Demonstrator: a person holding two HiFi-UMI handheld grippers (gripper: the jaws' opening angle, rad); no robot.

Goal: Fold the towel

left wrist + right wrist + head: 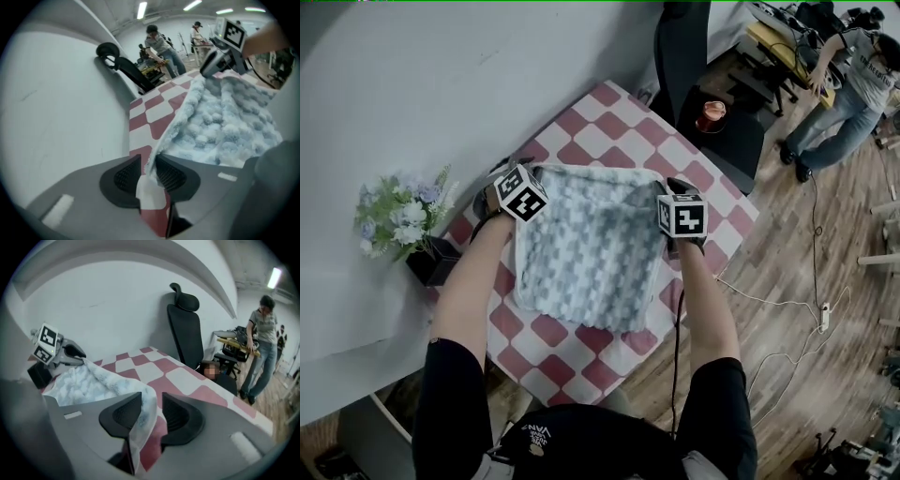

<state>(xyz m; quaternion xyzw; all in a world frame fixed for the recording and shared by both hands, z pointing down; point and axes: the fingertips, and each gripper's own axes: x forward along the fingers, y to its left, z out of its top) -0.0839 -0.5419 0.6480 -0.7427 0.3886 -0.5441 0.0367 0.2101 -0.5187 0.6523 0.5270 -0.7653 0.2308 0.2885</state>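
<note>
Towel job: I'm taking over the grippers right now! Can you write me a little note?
Left gripper: jaws slightly apart, a far corner of the towel loose between them.
Right gripper: same, at the other far corner.
Towel lies flat on the checkered table; it looks folded once, though I can't be sure.
Left to do: pull both grippers clear, then fold again if needed.

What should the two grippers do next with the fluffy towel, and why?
Probably draw both grippers back off the towel. The left gripper and right gripper each have jaws apart, with a towel edge loose between them, and the towel lies spread on the checked table, so it seems laid down.
</note>
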